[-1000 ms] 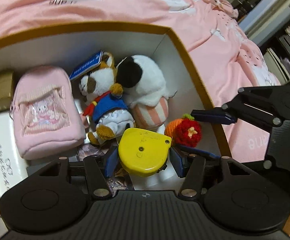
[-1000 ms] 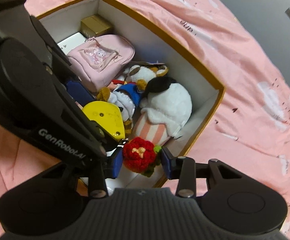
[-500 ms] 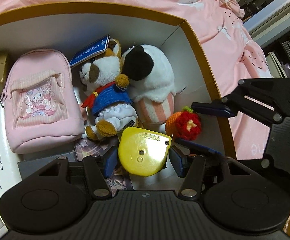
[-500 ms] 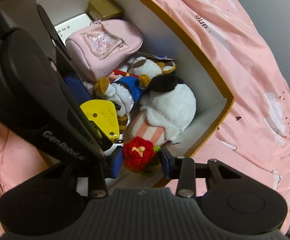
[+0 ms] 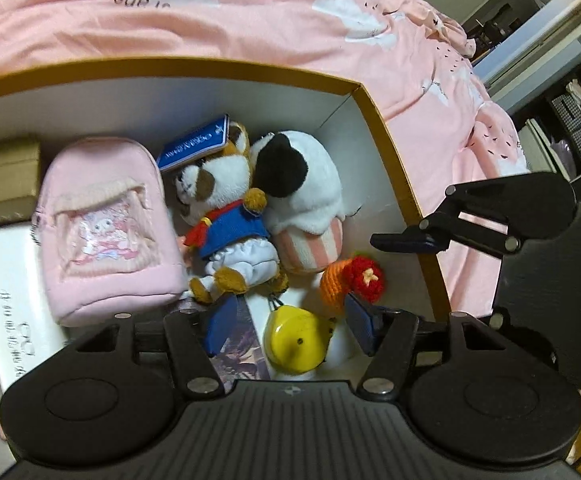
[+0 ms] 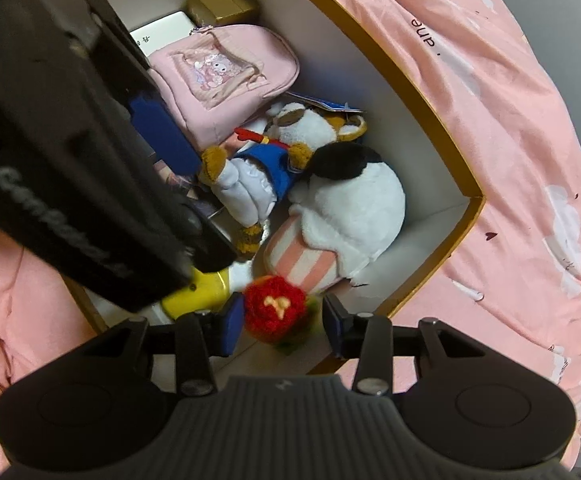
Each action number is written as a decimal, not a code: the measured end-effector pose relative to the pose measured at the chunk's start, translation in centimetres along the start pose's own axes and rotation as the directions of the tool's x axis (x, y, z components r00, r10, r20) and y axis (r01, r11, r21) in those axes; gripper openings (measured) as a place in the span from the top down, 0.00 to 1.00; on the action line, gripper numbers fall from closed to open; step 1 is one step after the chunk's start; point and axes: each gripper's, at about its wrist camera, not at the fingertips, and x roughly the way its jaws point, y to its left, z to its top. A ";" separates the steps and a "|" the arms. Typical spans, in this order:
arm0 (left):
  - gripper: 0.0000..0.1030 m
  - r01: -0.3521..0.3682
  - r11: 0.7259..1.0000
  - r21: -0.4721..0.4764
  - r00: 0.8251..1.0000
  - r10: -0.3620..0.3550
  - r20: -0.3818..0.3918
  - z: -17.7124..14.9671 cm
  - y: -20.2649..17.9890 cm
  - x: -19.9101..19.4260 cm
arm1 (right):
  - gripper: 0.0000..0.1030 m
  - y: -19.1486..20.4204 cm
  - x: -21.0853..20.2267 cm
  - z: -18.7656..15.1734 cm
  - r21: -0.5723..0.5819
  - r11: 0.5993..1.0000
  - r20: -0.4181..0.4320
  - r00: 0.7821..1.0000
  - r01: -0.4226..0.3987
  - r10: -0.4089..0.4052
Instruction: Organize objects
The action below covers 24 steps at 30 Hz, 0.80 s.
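Broadly, a pink bedspread covers the bed, and on it sits an open box with a gold rim and white walls, already well filled. Along its far wall lie a pink pouch, a black-and-white plush in the far right corner, and a plush cat in a blue top between them; a small gold carton sits in the far left corner. Nearer the front edge rest a yellow tape measure and a red knitted flower. The left hand-held gripper stands open, its jaws well apart on either side of the tape measure, which appears to lie loose on the box floor. The right hand-held gripper is also open around the flower, with a gap showing on one side. Both items seem just placed, so the placing step looks nearly done; next, each gripper should lift straight out without snagging the toys.
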 end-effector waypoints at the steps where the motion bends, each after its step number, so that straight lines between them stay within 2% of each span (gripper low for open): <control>1: 0.31 -0.007 1.000 0.006 1.000 0.007 0.005 -0.1 -0.2 -0.1 | 0.58 -0.1 -0.1 0.0 0.004 1.000 -0.001 1.000 -0.005 0.005; 8: 0.31 -0.052 0.997 0.050 0.997 0.049 0.060 -1.0 -1.2 -1.0 | 0.58 -0.1 -1.2 -0.2 0.033 0.999 0.010 1.000 -0.016 0.016; 15: 0.30 -0.107 0.985 0.133 0.977 0.079 0.200 -2.7 -3.2 -3.4 | 0.53 0.9 -3.2 -0.8 0.096 0.995 0.095 0.995 -0.029 0.020; 19: 0.27 -0.168 0.971 0.168 0.943 0.109 0.314 -4.0 -4.2 -5.6 | 0.43 1.9 -5.0 -1.4 0.148 0.989 0.178 0.984 -0.026 0.000; 21: 0.26 -0.189 0.967 0.172 0.920 0.113 0.376 -4.7 -4.5 -6.9 | 0.39 2.5 -6.0 -1.7 0.177 0.984 0.224 0.974 -0.015 -0.025; 23: 0.21 -0.203 0.965 0.167 0.896 0.115 0.428 -5.4 -4.7 -8.0 | 0.35 3.1 -7.1 -2.2 0.216 0.976 0.274 0.960 -0.010 -0.051; 24: 0.19 -0.209 0.965 0.161 0.879 0.113 0.463 -5.8 -4.7 -8.6 | 0.31 3.3 -7.6 -2.4 0.240 0.971 0.296 0.953 -0.014 -0.060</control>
